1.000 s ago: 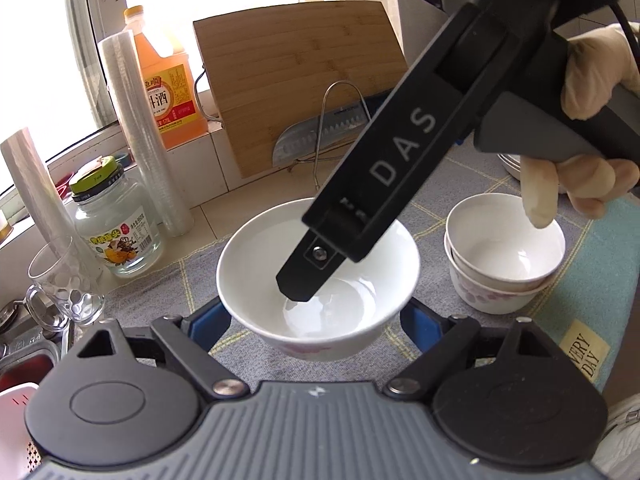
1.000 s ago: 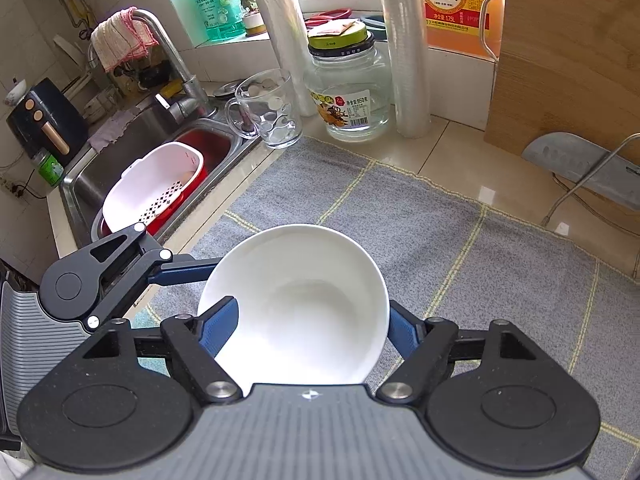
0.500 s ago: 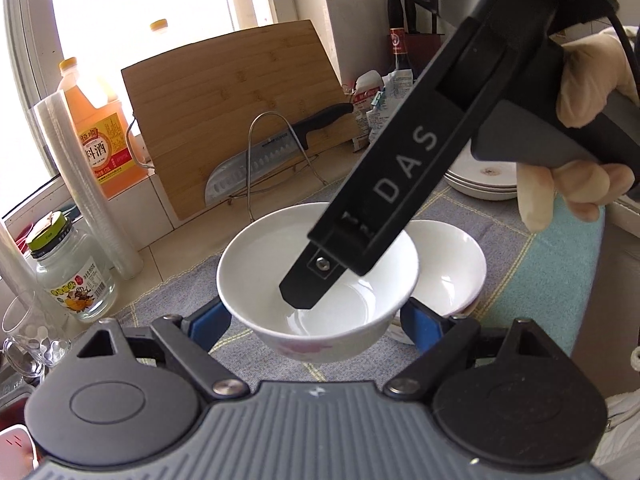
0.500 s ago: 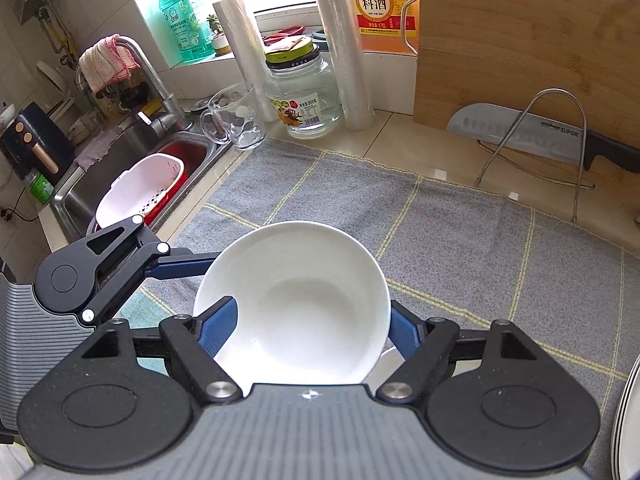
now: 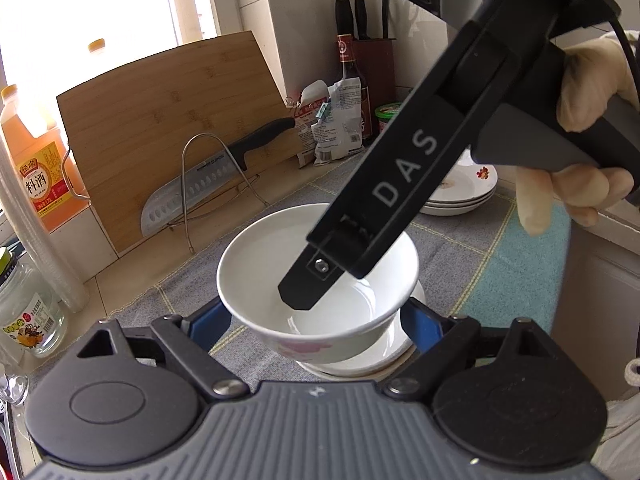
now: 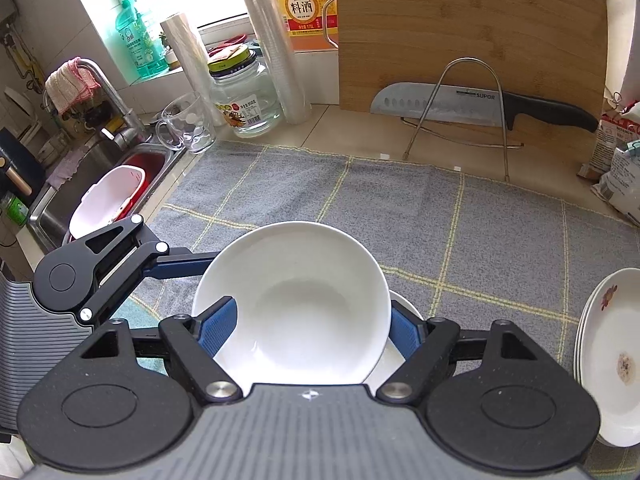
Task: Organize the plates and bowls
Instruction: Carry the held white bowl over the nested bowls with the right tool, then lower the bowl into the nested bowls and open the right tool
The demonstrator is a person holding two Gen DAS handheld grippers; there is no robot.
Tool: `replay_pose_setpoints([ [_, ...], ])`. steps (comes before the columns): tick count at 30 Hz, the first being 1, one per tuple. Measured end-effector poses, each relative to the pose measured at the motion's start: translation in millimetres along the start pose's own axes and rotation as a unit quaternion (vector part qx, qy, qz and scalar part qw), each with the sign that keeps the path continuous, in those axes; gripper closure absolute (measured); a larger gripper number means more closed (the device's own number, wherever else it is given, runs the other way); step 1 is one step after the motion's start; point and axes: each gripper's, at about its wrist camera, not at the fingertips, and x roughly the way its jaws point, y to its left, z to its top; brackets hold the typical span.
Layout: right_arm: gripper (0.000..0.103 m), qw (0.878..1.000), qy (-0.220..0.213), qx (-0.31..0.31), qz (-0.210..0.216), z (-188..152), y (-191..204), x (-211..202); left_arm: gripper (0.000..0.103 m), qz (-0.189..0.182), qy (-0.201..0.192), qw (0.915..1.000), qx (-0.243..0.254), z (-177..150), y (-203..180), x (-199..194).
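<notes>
A white bowl point(image 5: 276, 260) with a pink flower print is held between both grippers, just above the stacked white bowls point(image 5: 376, 354) on the grey mat. My left gripper point(image 5: 310, 322) clamps the bowl's outer walls between its blue pads. My right gripper point(image 6: 308, 326) also grips it: one finger point(image 5: 316, 276) reaches inside the bowl, the other is outside the wall. In the right wrist view the bowl point(image 6: 296, 300) hides most of the stack point(image 6: 400, 308) beneath. A stack of white plates point(image 5: 464, 192) sits to the right, also in the right wrist view point(image 6: 612, 352).
A grey checked mat point(image 6: 440, 220) covers the counter. Cutting board point(image 6: 472, 32), knife on a wire stand point(image 6: 448, 100), glass jar point(image 6: 240, 96), glass mug point(image 6: 188, 124), cooking-wine bottle point(image 6: 304, 4) and film rolls line the back. The sink point(image 6: 108, 184) with a strainer lies left. Food bags point(image 5: 332, 128) are at the back right.
Both grippers carried the bowl rightwards across the mat; it now hangs directly over the stacked bowls, which have slipped under it. The plate stack has come into view.
</notes>
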Motion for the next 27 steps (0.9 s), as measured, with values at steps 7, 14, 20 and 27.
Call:
replay_pose_setpoints([
  [7, 0.019, 1.0, 0.005, 0.015, -0.013, -8.0, -14.9, -2.0, 0.012, -0.016, 0.007, 0.9998, 0.001, 0.5, -4.9, 14.7],
  [14, 0.019, 1.0, 0.015, 0.016, -0.018, -11.3, -20.3, 4.9, 0.012, -0.022, 0.019, 0.9996, -0.003, -0.1, -5.2, 26.7],
  [20, 0.019, 0.999, 0.024, 0.015, -0.017, -12.8, -22.7, 10.6, 0.012, -0.023, 0.027, 0.9993, -0.007, -1.3, -6.2, 32.2],
  [27, 0.019, 0.999, 0.032, 0.007, -0.022, -13.1, -21.4, 17.7, 0.012, -0.025, 0.036, 0.999, -0.008, -2.0, -5.2, 39.6],
])
